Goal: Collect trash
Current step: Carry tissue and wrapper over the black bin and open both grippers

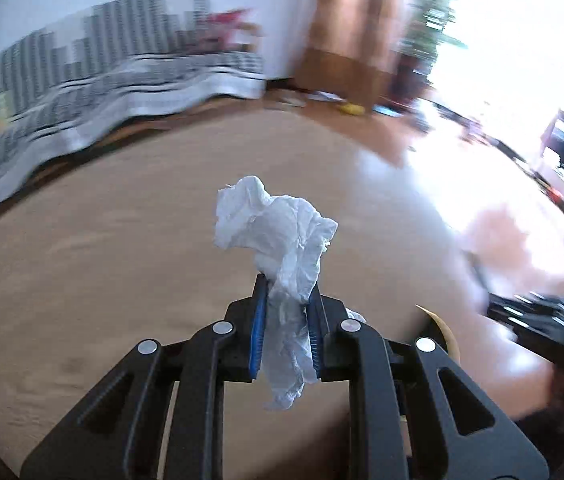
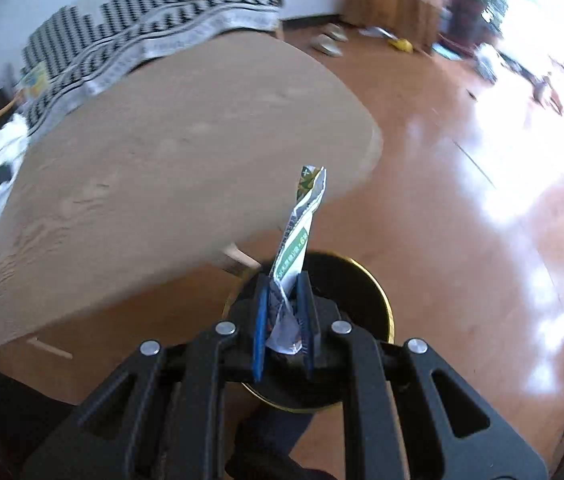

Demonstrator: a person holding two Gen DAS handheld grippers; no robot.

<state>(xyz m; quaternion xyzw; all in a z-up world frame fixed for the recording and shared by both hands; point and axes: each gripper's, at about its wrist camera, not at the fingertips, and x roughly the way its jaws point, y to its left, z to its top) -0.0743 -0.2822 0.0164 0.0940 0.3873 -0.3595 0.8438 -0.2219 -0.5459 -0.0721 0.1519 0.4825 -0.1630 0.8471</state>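
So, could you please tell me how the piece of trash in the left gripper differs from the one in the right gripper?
The tissue in the left gripper is plain white, soft and crumpled into a loose bunch; the wrapper in the right gripper is printed green and white, twisted into a narrow strip. The tissue hangs over the table; the wrapper over a round bin. Both are clamped between shut jaws.

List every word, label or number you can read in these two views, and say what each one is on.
No text reads clearly.
Wrapper in the right gripper: white print on a green band, too small and twisted to read.
Tissue in the left gripper: blank.
Patterned cloth: a pattern only, no lettering.
Items on the floor: too blurred to tell.
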